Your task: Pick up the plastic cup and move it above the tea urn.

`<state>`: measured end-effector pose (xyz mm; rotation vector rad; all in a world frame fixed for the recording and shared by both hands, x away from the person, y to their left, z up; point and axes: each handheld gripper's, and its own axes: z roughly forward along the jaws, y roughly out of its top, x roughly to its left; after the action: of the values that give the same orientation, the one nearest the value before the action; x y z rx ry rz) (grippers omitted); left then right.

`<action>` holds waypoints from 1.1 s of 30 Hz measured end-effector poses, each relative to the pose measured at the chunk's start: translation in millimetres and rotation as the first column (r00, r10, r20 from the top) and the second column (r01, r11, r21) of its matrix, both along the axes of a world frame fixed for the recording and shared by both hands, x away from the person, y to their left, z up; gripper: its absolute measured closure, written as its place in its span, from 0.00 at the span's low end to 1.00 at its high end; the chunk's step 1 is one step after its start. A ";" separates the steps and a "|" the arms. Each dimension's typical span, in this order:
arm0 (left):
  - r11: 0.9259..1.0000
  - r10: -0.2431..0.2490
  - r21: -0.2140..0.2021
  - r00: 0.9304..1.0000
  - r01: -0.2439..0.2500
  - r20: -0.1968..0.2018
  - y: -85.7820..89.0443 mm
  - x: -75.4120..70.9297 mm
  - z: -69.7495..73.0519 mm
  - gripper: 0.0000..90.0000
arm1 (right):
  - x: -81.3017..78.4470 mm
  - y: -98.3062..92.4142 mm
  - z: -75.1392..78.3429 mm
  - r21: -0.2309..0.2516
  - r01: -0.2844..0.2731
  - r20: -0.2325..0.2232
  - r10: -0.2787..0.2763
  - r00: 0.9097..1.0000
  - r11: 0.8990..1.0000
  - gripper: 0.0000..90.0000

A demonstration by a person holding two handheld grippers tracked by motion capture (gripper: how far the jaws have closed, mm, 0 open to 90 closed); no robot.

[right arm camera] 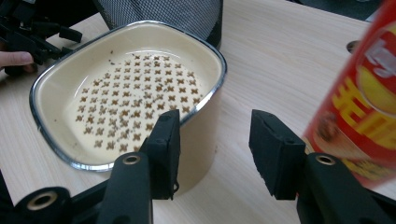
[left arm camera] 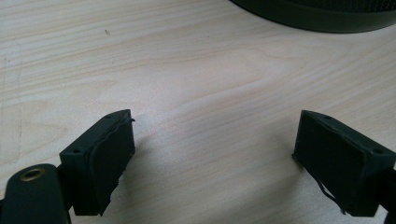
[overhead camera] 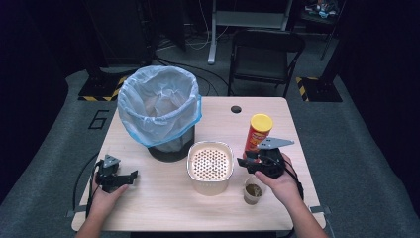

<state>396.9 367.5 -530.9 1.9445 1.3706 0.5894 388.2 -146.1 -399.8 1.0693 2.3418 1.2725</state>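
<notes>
Cream strainer bowl (overhead camera: 210, 167) sits mid-counter (overhead camera: 163, 208). Left claw (left arm camera: 212, 154) spread, empty, well left of bowl. Right claw (right arm camera: 212, 149) spread, empty, just right of bowl, beside red chip can (overhead camera: 257, 135). Small cup (overhead camera: 253, 191) near bowl's front-right.

Right gripper (right arm camera: 215, 154): jaws parted, nothing between the pads, held just above the light wooden table (right arm camera: 280, 56). Cream container (right arm camera: 126, 88) with a metal rim and a perforated bottom sits beyond the left jaw; dark specks lie on the perforations. Red crisp can (right arm camera: 364, 98) stands at right, close beside the right jaw. Black mesh bin (right arm camera: 163, 14) behind the container. Left gripper (right arm camera: 32, 32) at upper left with fingertips (right arm camera: 14, 58) beside it.
</notes>
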 end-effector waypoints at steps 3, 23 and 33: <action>1.000 -0.003 0.002 1.000 0.003 -0.001 0.1 -0.1 0.0 0.13 | 7.5 10.5 -1.5 0.003 -0.013 -0.027 0.013 1.000 1.000 0.60; 1.000 -0.005 -0.001 1.000 0.005 0.000 0.1 -0.3 -0.1 0.14 | 14.1 32.3 -16.3 -0.019 -0.056 -0.111 0.053 0.992 0.998 0.61; 1.000 -0.006 -0.001 1.000 0.006 0.000 0.1 -0.3 -0.1 0.13 | -12.5 26.6 -17.4 -0.007 -0.090 -0.104 0.089 0.991 0.996 0.61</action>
<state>396.5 367.5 -531.1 1.9464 1.3644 0.5859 375.7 -119.5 -417.2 1.0617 2.4966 1.2614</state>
